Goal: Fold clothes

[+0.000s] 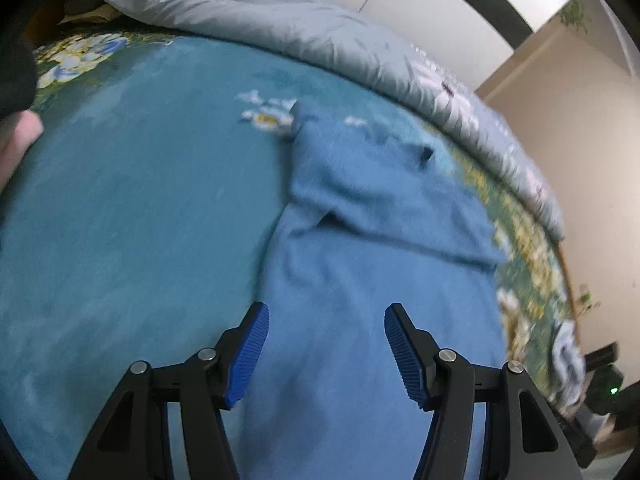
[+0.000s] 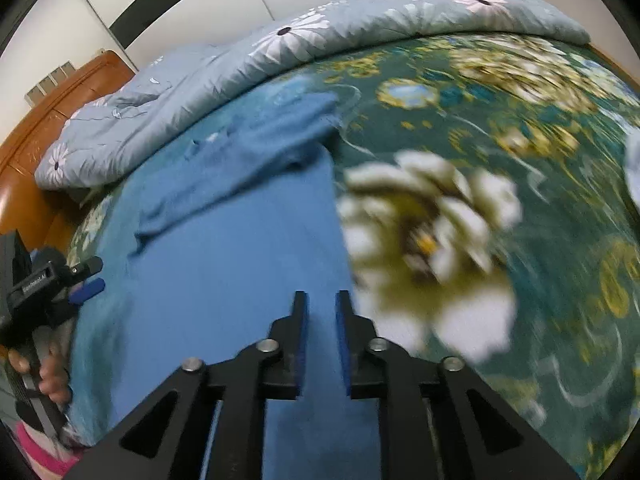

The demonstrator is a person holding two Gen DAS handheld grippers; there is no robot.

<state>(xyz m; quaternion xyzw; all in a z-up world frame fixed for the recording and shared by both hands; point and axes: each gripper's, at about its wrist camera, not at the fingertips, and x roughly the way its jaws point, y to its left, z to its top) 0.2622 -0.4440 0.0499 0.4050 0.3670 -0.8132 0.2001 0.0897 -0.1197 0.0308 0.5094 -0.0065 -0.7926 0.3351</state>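
We see a blue sweater lying flat on the teal floral bedspread, its upper part folded over. Our left gripper hovers above it, jaws wide apart and empty; our right gripper is narrowly parted, holding nothing. A grey quilt lies bunched beyond.

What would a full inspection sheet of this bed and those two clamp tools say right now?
Surface: bedspread, teal with floral print.
Job's things: blue garment lying flat, top part folded over.
Clutter: grey quilt bunched along the far edge.
Grippers: left gripper open, empty above the garment; right gripper narrowly open, empty.
Cables: nothing seen.
Surroundings: wooden headboard, white wardrobe.
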